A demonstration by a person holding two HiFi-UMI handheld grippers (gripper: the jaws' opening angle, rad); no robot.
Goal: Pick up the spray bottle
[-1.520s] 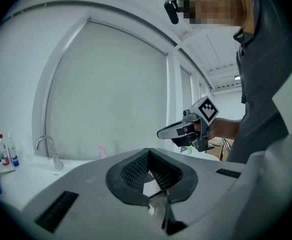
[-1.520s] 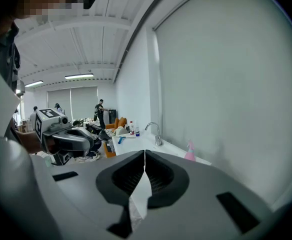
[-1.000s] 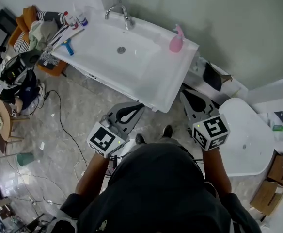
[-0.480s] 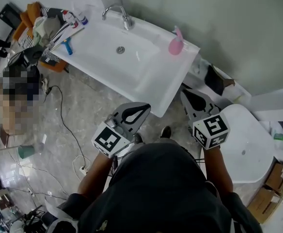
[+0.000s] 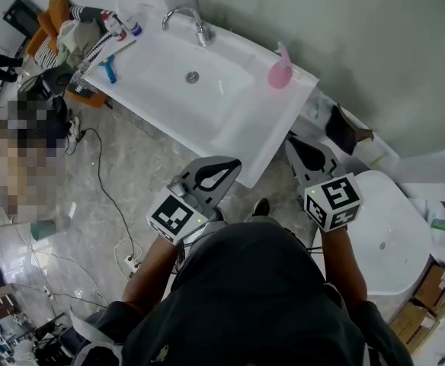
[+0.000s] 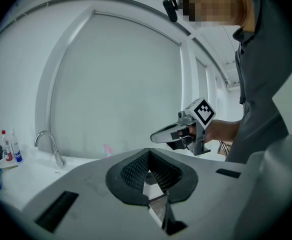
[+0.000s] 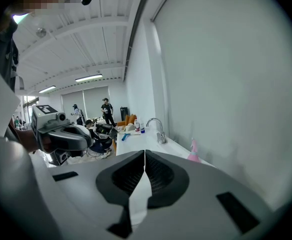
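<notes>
The task is at its very beginning: nothing is picked up yet. The pink spray bottle (image 5: 280, 69) stands upright at the back right corner of the white counter (image 5: 238, 139), close to the wall and to the right of the sink basin (image 5: 192, 82). Nothing touches it.

The person stands in front of the counter's front right corner and holds both grippers low before the body. The left gripper (image 5: 224, 171) is just before the front edge of the counter; in the left gripper view its jaws are closed tip to tip, with nothing between them. The right gripper (image 5: 295, 147) is beside the counter's right edge, and its jaws are closed and empty too. In the right gripper view the bottle shows small and far, to the right of the jaws, so both grippers are well apart from it.

In my judgement, almost all the work is left. One gripper, probably the right one since it is on the bottle's side, must reach over the counter to the back corner, open its jaws, close them on the bottle and lift it.
</notes>
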